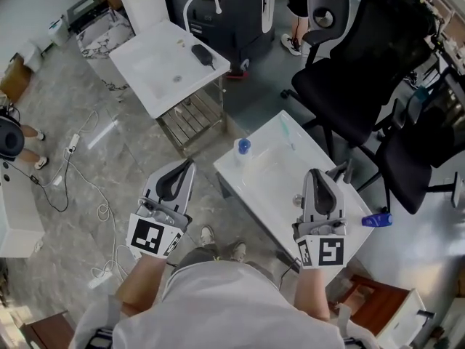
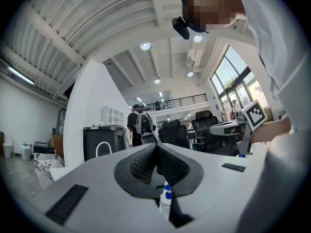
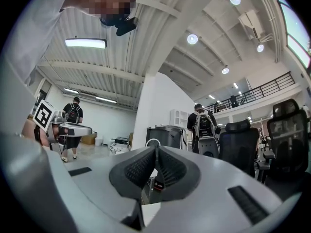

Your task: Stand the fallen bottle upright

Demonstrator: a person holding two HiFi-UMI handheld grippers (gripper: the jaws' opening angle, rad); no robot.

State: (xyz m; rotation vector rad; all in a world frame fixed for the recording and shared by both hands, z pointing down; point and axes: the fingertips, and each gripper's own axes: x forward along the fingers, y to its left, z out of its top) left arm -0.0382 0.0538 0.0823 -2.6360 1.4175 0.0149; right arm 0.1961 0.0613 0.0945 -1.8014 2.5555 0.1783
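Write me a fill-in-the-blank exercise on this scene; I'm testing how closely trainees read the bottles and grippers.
1. The clear bottle on the white table has a ____ cap.
2. That clear bottle stands ____.
3. The jaws of the left gripper and of the right gripper are both ____, with nothing between them.
4. The blue bottle near the right gripper lies on its ____.

Missing words: blue; upright; shut; side.

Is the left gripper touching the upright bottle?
Apart. The head view shows bare floor between the shut left gripper and the bottle, which stands at the corner of the table.
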